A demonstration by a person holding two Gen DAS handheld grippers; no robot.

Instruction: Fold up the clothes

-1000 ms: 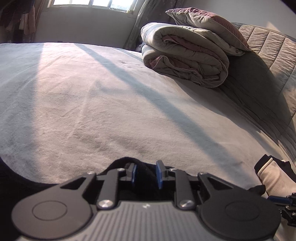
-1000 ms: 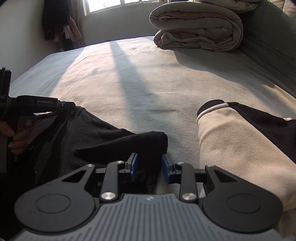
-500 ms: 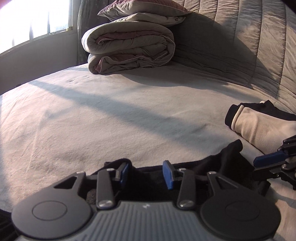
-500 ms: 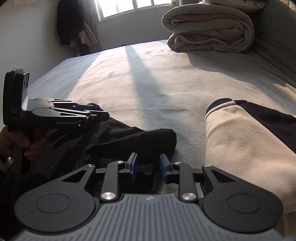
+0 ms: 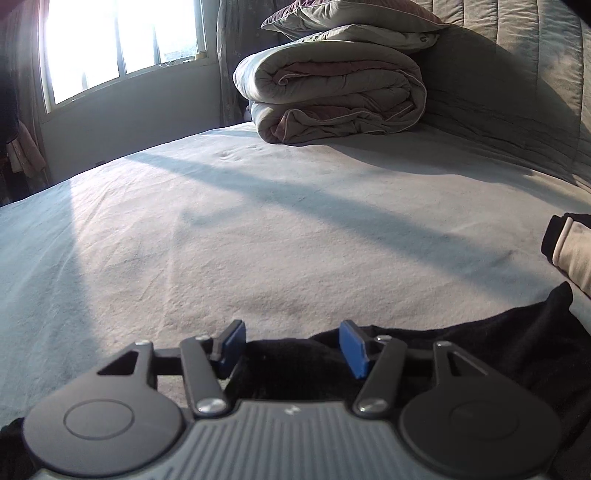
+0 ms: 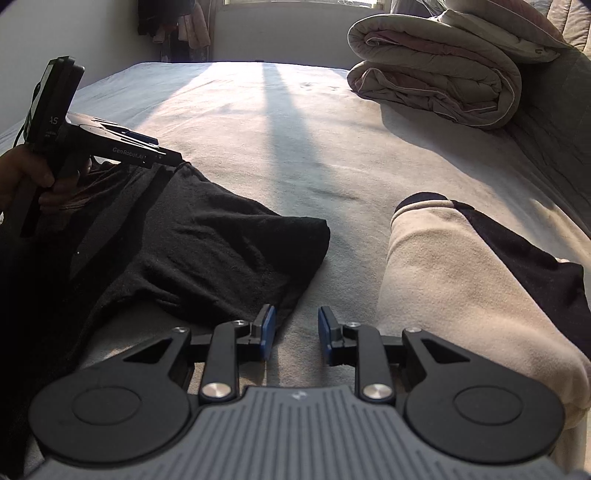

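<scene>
A black garment lies crumpled on the bed sheet near its front edge. My left gripper hovers over the garment's left end. Its jaws are opening, and black cloth sits low between the blue pads without being pressed. In the right wrist view a hand holds that gripper at the left. My right gripper is open beside the garment's right corner, with only bare sheet between its pads. A cream and black garment lies to the right, and its cuff also shows in the left wrist view.
A folded duvet with a pillow on top sits at the far side against the padded headboard. A bright window is behind the bed. Clothes hang in the far left corner.
The left jaws have spread wider and the left view has swung round. Black cloth that sat between the right pads now lies to their left, spread flatter on the sheet.
</scene>
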